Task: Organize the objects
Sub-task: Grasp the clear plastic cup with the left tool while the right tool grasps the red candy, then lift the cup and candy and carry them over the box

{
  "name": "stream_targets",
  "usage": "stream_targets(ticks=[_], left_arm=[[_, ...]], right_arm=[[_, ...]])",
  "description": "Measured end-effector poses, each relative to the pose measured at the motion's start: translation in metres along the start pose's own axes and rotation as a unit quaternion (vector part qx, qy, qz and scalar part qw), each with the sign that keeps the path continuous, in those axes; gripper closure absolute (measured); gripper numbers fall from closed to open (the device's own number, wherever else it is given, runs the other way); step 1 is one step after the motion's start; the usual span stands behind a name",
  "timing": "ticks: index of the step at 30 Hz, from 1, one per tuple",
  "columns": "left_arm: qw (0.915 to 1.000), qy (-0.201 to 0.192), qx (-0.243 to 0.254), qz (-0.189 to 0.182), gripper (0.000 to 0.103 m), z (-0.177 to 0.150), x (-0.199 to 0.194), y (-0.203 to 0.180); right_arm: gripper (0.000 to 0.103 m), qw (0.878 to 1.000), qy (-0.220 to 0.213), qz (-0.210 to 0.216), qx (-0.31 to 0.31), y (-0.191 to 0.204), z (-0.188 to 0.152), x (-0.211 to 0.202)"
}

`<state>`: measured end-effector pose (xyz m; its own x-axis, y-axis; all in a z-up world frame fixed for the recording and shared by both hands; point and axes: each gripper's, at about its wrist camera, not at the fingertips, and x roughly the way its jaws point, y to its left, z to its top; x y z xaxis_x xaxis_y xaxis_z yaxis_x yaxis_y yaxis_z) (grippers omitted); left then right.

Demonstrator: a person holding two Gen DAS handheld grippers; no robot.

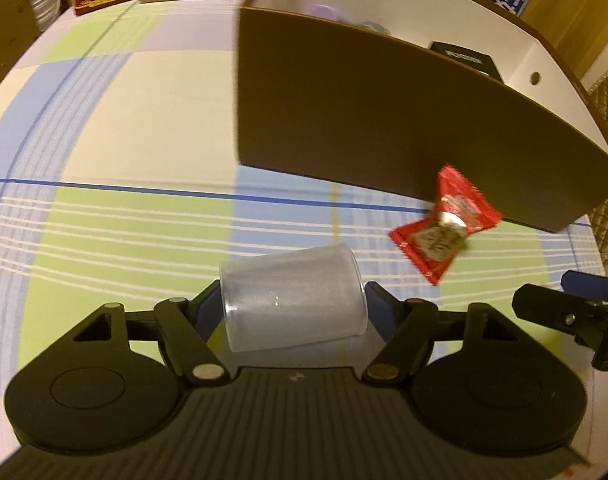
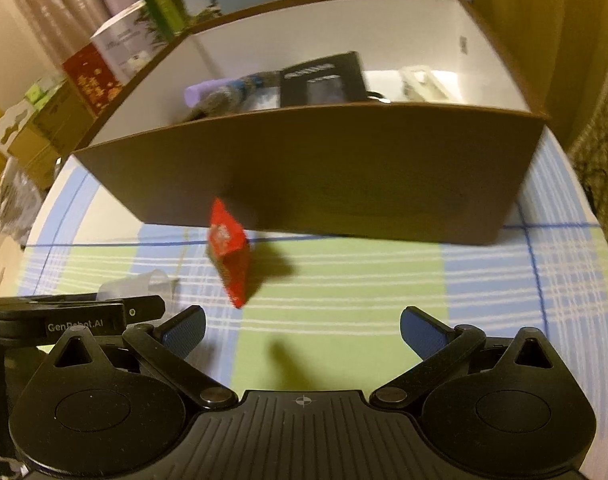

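Box [image 2: 311, 176]: brown, white inside, already holding a black carton [image 2: 321, 80] and a purple item [image 2: 202, 91].
Left gripper [image 1: 294, 304]: clamped on a clear plastic cup [image 1: 294, 306] lying sideways.
Right gripper [image 2: 302, 330]: jaws spread, nothing between them.
Red candy packet [image 1: 443, 226]: blurred, just before the box's front wall, outside it.
Left to do: my guess, cup and packet both go in.

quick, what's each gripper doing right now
Left gripper: shut on the clear cup, which lies sideways between its fingers.
Right gripper: open, holding nothing; the red packet lies ahead of it.
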<state>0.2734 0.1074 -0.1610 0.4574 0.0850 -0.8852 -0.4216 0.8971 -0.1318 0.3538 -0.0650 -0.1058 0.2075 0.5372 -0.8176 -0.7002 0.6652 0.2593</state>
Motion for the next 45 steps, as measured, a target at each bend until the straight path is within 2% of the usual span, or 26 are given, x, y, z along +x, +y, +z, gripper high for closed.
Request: stream_targets(ticks=[6, 8, 11, 21, 25, 31, 35, 39, 45], left_arm=[[0.9997, -0.001, -0.018, 0.015, 0.032, -0.001, -0.005, 0.027], [0.9996, -0.001, -0.024, 0.017, 0.032, -0.001, -0.007, 0.032], [0.9994, 0.001, -0.031, 0.014, 0.032, -0.001, -0.007, 0.038], [0.9991, 0.01, -0.04, 0.008, 0.029, 0.003, -0.001, 0.043], [0.9993, 0.009, -0.034, 0.009, 0.03, 0.006, 0.0, 0.043], [0.9997, 0.002, -0.022, 0.005, 0.03, 0.005, 0.001, 0.04], [0.9999, 0.004, -0.002, -0.01, 0.03, 0.002, 0.001, 0.032], [0.9993, 0.003, 0.029, -0.022, 0.034, -0.005, -0.003, 0.014], [0.9963, 0.011, 0.073, -0.045, 0.034, -0.024, -0.009, -0.013]], right_arm=[[0.005, 0.998, -0.023, 0.032, -0.05, 0.023, 0.003, 0.015], [0.018, 0.997, -0.027, 0.036, -0.064, 0.03, 0.005, 0.022], [0.029, 0.996, -0.028, 0.04, -0.071, 0.034, 0.008, 0.034], [0.052, 0.995, -0.03, 0.037, -0.09, 0.044, 0.012, 0.056], [0.073, 0.994, -0.029, 0.031, -0.097, 0.046, 0.011, 0.056], [0.074, 0.995, -0.029, 0.024, -0.093, 0.044, 0.004, 0.05], [0.074, 0.996, -0.028, 0.016, -0.081, 0.04, -0.003, 0.041], [0.074, 0.997, -0.024, 0.009, -0.069, 0.034, -0.013, 0.029], [0.074, 0.999, -0.019, -0.004, -0.047, 0.024, -0.034, 0.005]])
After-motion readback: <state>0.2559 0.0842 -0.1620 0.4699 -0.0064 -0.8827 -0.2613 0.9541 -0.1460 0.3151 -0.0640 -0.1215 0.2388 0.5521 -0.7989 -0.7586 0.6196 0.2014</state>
